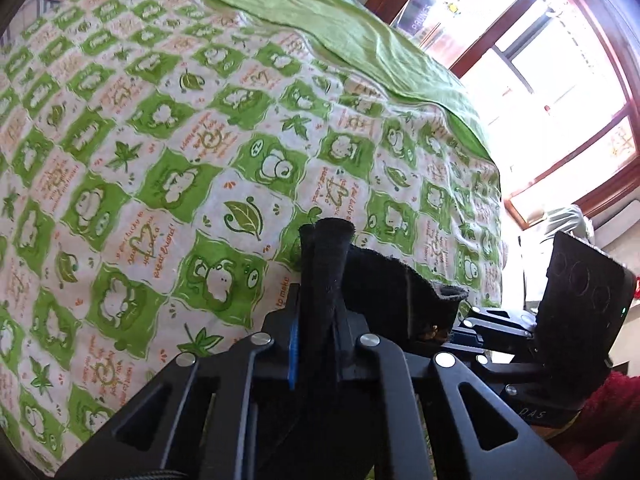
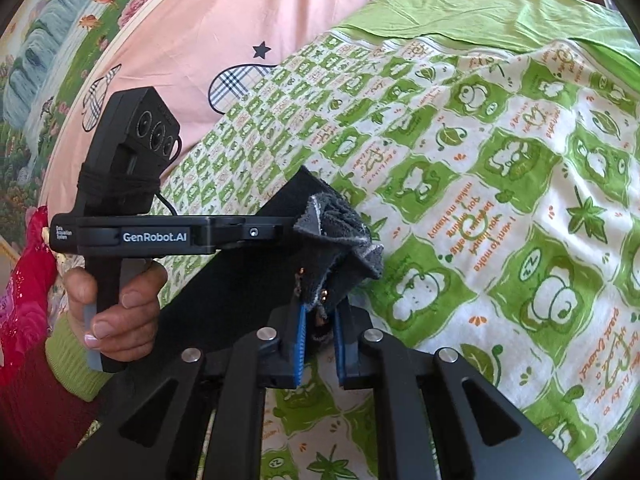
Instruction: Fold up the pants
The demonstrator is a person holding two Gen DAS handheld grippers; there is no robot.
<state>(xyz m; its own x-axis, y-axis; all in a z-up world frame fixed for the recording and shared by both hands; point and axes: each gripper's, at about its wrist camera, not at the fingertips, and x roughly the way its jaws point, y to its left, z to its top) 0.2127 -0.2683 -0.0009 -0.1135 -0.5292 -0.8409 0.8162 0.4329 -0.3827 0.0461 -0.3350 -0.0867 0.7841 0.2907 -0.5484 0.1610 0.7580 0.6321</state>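
The black pants [image 1: 384, 280] hang bunched between my two grippers above the bed. My left gripper [image 1: 320, 300] is shut on a fold of the fabric, which sticks up past its fingertips. In the left wrist view, my right gripper [image 1: 460, 326] clamps the other end of the bunch, close by on the right. In the right wrist view, my right gripper [image 2: 320, 320] is shut on a crumpled edge of the pants [image 2: 240, 280], its blue pads pressing on the cloth. My left gripper [image 2: 286, 232] reaches in from the left, held by a hand [image 2: 116, 304], and grips the same garment.
A bedsheet with green frog squares [image 1: 200, 140] [image 2: 480, 200] covers the bed under the pants. A plain green cloth [image 1: 340, 28] lies along its far edge, with a pink quilt [image 2: 200, 20] beside it. A bright red-framed window [image 1: 560, 80] is on the right. A red sleeve [image 1: 600, 420] is near.
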